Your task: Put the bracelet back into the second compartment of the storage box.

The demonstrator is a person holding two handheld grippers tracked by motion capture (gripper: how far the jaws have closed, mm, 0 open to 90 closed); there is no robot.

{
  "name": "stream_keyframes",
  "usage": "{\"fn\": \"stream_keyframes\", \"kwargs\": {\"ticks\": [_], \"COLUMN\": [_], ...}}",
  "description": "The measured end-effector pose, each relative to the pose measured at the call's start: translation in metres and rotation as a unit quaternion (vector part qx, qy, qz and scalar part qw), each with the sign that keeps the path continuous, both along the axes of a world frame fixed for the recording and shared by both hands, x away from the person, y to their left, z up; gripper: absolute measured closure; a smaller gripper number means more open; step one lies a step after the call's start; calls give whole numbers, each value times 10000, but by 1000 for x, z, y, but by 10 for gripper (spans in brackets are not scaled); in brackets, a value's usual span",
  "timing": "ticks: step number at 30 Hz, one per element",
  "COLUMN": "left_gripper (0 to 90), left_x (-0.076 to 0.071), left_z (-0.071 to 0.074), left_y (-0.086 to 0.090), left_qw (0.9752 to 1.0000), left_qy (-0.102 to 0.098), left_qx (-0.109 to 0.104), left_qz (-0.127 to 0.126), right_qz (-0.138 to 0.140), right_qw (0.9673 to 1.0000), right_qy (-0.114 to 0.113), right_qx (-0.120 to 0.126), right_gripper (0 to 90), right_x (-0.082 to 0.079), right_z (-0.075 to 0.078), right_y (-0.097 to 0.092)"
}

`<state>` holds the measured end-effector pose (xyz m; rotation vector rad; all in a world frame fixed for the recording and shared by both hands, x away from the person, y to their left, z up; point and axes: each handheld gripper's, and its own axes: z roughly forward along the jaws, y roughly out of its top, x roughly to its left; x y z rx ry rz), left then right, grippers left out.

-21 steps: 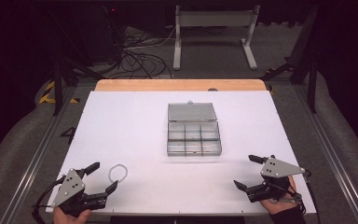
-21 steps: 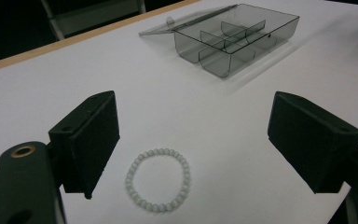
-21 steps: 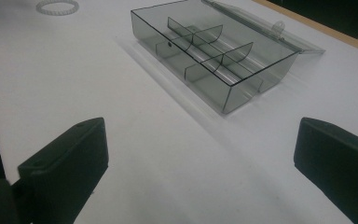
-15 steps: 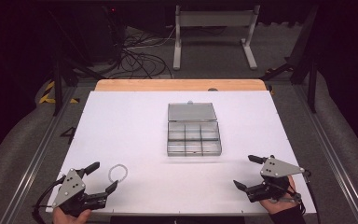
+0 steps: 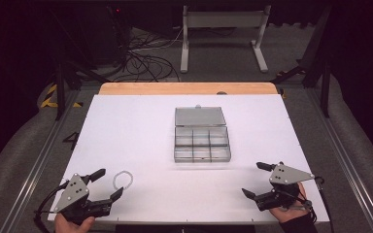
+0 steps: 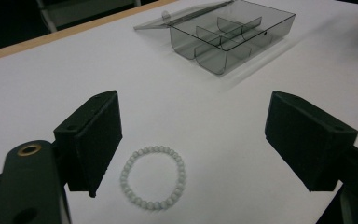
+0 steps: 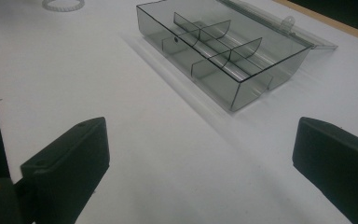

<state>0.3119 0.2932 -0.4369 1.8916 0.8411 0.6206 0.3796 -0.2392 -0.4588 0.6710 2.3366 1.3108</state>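
A clear grey compartment box (image 5: 202,143) lies in the middle of the white table with its lid (image 5: 199,116) folded back flat; its compartments look empty. A white bead bracelet (image 5: 122,180) lies at the front left. My left gripper (image 5: 108,183) rests open just left of the bracelet; in the left gripper view the bracelet (image 6: 154,177) lies on the table between and just ahead of the jaws, untouched. My right gripper (image 5: 255,179) rests open at the front right, nothing in it. The right gripper view shows the box (image 7: 223,49) ahead and the bracelet (image 7: 63,4) far off.
The white table (image 5: 141,126) has a wooden strip (image 5: 187,88) along its far edge. Metal rails run down both sides. Cables and a stand's white legs (image 5: 221,22) lie on the floor beyond the table.
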Motion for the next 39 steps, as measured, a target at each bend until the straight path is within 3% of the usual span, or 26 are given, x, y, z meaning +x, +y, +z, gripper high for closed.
{"fn": "stream_keyframes", "kwargs": {"ticks": [11, 16, 39], "left_gripper": [197, 197, 199], "left_x": [1, 7, 36], "left_z": [5, 10, 24], "left_y": [-2, -2, -4], "left_qw": [9998, 9999, 9988], "left_qy": [-83, 87, 417], "left_qx": [171, 6, 149], "left_qz": [94, 125, 222], "right_qz": [31, 42, 80], "right_qw": [10000, 10000, 9999], "right_qy": [50, 57, 140], "right_qx": [-21, -38, -54], "right_gripper": [48, 49, 50], "right_x": [0, 0, 1], "right_z": [0, -1, -3], "right_y": [1, 1, 3]}}
